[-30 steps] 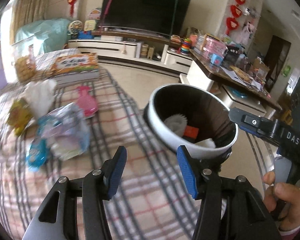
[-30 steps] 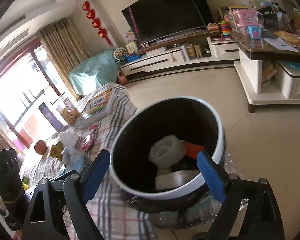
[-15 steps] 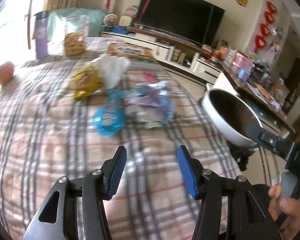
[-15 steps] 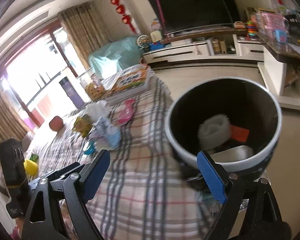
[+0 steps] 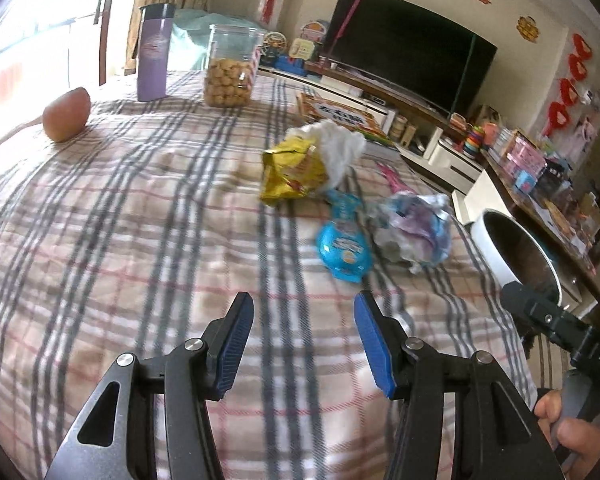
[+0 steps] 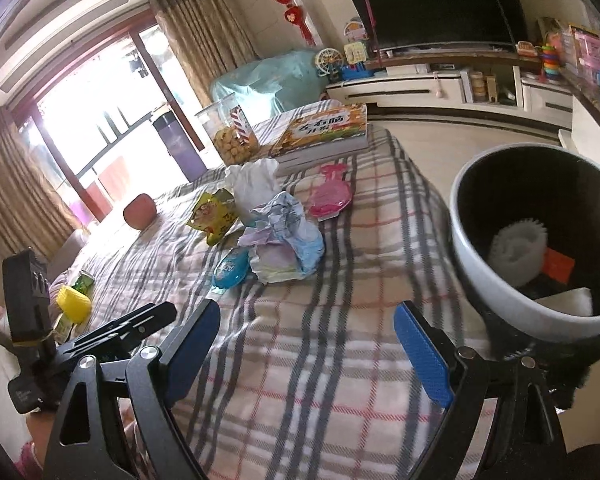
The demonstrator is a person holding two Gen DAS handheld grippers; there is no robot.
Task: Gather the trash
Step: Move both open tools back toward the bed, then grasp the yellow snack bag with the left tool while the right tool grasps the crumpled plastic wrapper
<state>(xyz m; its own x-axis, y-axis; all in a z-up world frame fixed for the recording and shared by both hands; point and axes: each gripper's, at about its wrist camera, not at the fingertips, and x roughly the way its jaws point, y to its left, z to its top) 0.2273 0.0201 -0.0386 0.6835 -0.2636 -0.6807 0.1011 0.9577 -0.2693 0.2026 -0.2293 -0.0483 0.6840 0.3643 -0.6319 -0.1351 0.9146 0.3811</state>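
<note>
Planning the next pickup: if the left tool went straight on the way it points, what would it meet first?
Probably the blue wrapper, lying ahead of the open left tool and slightly right of centre; only plaid cloth lies before it. Depth is uncertain.

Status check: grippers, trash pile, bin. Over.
Left gripper and right gripper open, empty. Wrappers on blanket; bin at the edge, partly filled. Nothing blocking.

The left wrist view looks from low over the plaid bed (image 5: 140, 220) along its hand-held gripper (image 5: 304, 340), facing the TV (image 5: 408, 52) wall. The right wrist view sits just beside the bin (image 6: 480, 248) at the bed's edge, facing the window (image 6: 80, 120). Both share the blue packet (image 5: 342, 246) (image 6: 230, 268), crumpled wrapper (image 5: 414, 232) (image 6: 284, 236), cookie jar (image 5: 230, 68) (image 6: 230, 132) and bin (image 5: 496, 248).
</note>
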